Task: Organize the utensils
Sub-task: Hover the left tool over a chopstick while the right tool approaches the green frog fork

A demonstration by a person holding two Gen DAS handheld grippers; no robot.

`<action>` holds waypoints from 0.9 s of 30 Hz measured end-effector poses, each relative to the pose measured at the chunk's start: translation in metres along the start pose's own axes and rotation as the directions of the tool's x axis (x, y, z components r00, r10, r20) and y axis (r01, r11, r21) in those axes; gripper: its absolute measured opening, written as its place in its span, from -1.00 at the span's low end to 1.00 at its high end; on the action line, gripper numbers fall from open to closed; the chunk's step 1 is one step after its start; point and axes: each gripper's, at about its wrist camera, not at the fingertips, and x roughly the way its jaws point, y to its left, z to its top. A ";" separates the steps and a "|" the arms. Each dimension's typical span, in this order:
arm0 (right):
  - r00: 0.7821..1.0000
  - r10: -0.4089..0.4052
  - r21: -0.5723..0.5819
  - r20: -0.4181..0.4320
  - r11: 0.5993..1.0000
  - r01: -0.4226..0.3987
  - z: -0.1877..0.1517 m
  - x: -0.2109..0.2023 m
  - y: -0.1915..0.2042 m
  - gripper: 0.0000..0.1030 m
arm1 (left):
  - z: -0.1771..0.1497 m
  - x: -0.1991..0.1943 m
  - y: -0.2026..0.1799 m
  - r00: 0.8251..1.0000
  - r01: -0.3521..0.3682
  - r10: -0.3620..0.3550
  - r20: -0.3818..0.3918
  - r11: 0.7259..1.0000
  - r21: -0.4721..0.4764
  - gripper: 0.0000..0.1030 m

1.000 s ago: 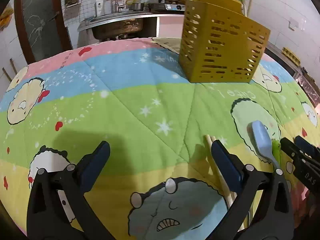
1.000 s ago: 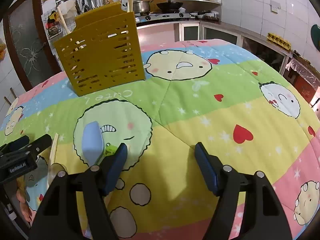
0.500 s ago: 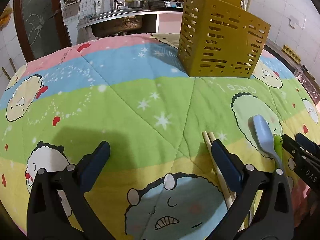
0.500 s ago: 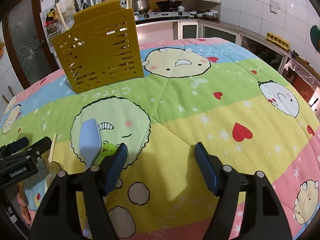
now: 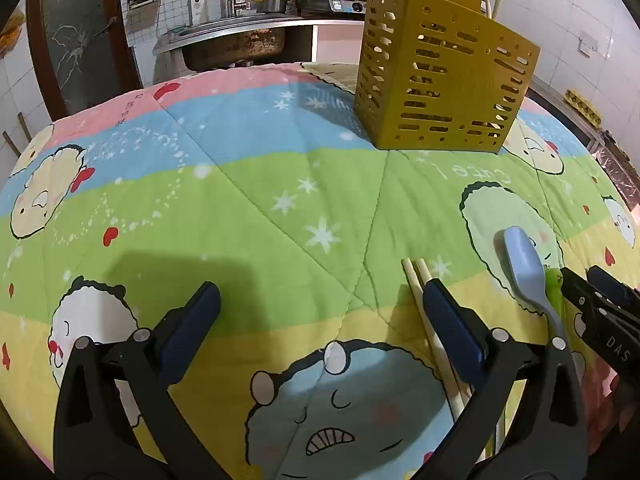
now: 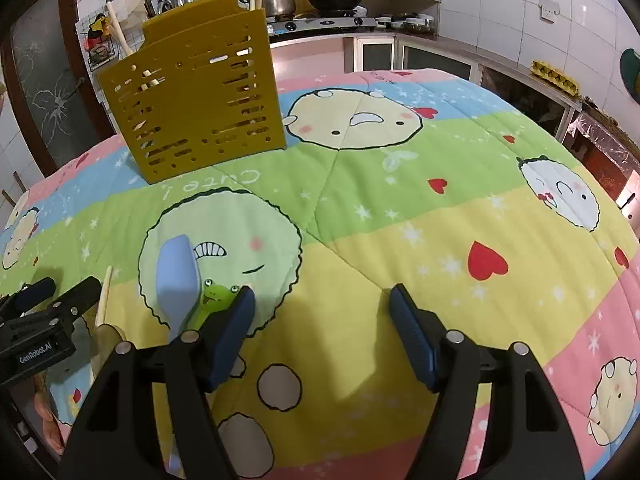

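Slightly fuller view of the yellow utensil caddy (image 5: 444, 76) and kitchen behind; nothing else different.

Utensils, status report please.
Both grippers, left and right, open, empty. Blue spoon, chopsticks on quilt. Yellow holder upright, path unobstructed.

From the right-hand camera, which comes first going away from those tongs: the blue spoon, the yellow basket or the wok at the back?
1. Blue spoon, on the quilt just beside the left finger of the right tongs.
2. Yellow basket, standing farther back on the left.
3. Wok, on the stove by the far wall.
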 end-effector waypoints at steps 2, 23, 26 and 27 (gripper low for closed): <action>1.000 -0.001 -0.003 -0.005 1.000 0.001 0.000 0.000 0.002 0.35 | 0.000 0.000 0.000 1.000 -0.002 0.002 0.001 1.000 0.002 0.90; 0.998 0.024 -0.002 -0.058 1.000 -0.024 -0.001 -0.006 0.023 0.33 | 0.000 -0.006 0.007 1.000 0.001 -0.001 0.009 1.000 -0.018 0.89; 0.998 0.013 -0.020 -0.069 1.000 -0.015 -0.002 -0.005 0.028 0.33 | 0.000 -0.004 0.006 1.000 0.003 -0.003 -0.003 1.000 -0.014 0.89; 0.997 0.007 -0.027 -0.071 1.000 -0.009 -0.003 -0.004 0.029 0.33 | 0.000 -0.004 0.005 1.000 0.003 -0.003 -0.003 1.000 -0.010 0.88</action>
